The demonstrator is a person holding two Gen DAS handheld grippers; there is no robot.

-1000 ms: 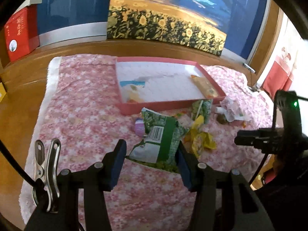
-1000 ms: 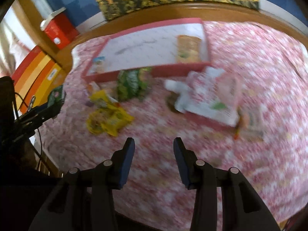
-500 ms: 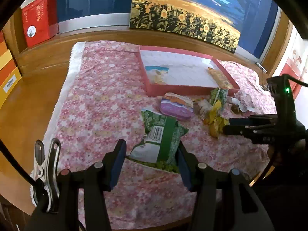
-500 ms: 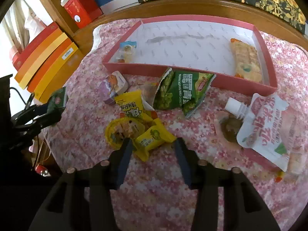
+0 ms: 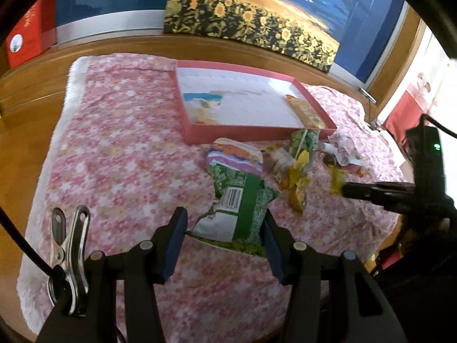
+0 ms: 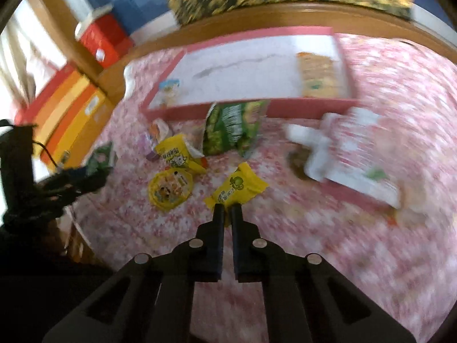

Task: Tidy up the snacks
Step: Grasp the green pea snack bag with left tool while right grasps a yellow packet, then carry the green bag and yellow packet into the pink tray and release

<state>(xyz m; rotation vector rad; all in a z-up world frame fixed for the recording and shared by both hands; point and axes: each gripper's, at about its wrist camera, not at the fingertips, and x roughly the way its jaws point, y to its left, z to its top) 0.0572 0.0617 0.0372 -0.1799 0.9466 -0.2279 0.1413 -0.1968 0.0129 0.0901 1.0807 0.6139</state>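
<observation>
My left gripper is shut on a green snack bag, held above the pink flowered cloth. My right gripper is shut on the near edge of a small yellow packet, which is also seen in the left wrist view. The pink tray lies further back, with a blue and white packet at its left end and an orange packet at its right. Loose on the cloth are another green bag, two yellow packets and a white spouted pouch.
A purple and orange packet lies just before the tray. Red and orange boxes stand on the wooden floor at the left. A sunflower picture leans against the blue wall behind. The cloth's near edge drops off below both grippers.
My right gripper's jaws, open around the small yellow packet before, have closed on it. My left gripper keeps the green bag, its view swinging slightly.
</observation>
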